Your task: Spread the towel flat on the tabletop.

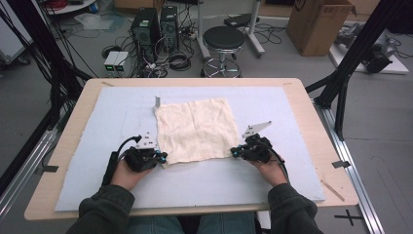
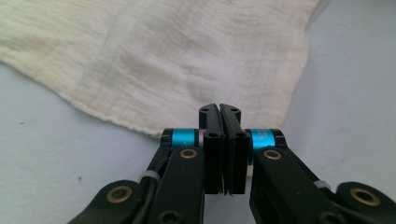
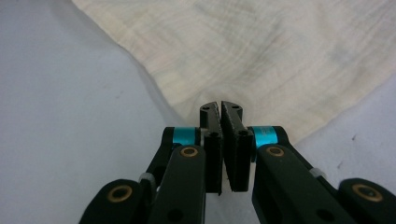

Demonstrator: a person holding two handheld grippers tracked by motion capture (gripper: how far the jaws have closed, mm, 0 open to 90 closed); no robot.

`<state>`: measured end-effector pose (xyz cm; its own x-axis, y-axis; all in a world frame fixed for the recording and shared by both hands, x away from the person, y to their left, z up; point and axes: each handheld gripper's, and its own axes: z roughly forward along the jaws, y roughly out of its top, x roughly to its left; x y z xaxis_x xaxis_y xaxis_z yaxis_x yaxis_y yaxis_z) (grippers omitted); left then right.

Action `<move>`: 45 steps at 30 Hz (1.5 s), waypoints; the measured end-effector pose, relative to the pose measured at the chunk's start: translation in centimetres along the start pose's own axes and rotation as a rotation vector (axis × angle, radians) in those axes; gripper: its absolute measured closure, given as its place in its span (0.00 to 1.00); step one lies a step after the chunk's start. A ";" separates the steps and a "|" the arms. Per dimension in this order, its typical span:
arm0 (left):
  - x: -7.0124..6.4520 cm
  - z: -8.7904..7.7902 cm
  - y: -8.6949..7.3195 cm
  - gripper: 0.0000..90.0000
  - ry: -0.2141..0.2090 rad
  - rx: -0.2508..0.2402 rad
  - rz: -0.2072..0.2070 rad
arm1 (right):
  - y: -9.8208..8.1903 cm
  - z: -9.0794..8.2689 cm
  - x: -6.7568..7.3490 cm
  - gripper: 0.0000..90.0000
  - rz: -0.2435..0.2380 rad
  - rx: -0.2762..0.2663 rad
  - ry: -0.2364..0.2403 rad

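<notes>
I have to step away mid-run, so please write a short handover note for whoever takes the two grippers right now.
Left gripper: shut on the near left corner of the cream, crinkled square cloth.
Right gripper: shut on its near right corner.
Where: the cloth lies spread flat on the pale blue foam mat over the wooden table.
Done: both near corners look pinched.
Left: nothing lifted or folded yet; probably raise both corners together and fold toward the far edge.
</notes>
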<state>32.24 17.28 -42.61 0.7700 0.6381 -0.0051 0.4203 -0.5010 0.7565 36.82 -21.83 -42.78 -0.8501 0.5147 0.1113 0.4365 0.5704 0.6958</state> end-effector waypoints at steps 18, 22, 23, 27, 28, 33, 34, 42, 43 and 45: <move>0.7 -1.8 -1.6 0.97 0.028 -0.003 -0.028 | 0.1 0.7 3.3 0.97 -0.039 0.030 0.061; 0.7 -2.2 -2.0 0.98 0.028 -0.012 -0.039 | 0.0 0.9 3.7 0.97 -0.042 0.033 0.064; 0.8 -2.3 -2.0 0.98 0.028 -0.009 -0.037 | 0.0 0.9 3.8 0.97 -0.045 0.033 0.069; 0.7 -2.7 -2.3 0.98 0.030 -0.015 -0.036 | 0.1 1.0 4.1 0.97 -0.041 0.035 0.073; 0.7 -2.7 -2.3 0.98 0.030 -0.019 -0.042 | 0.0 1.0 4.2 0.97 -0.043 0.038 0.073; 0.7 -2.9 -2.7 0.98 0.033 -0.021 -0.046 | 0.0 1.1 4.4 0.97 -0.044 0.031 0.080; 0.7 -3.0 -2.7 0.98 0.033 -0.021 -0.049 | -0.1 1.0 4.4 0.97 -0.041 0.032 0.082; 0.3 -3.3 -2.9 0.98 0.030 -0.024 -0.037 | -0.3 1.0 4.7 0.97 -0.042 0.027 0.081; 0.2 -3.3 -3.0 0.98 0.030 -0.027 -0.040 | -0.3 1.0 4.7 0.97 -0.043 0.029 0.082; 0.2 -3.3 -3.1 0.98 0.029 -0.027 -0.040 | -0.4 1.0 4.8 0.97 -0.046 0.028 0.085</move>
<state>29.52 20.90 -42.81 0.7384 0.6741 -0.0170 0.4372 -0.4594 0.7732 32.84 -18.94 -43.20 -0.8907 0.4323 0.1404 0.4036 0.6104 0.6815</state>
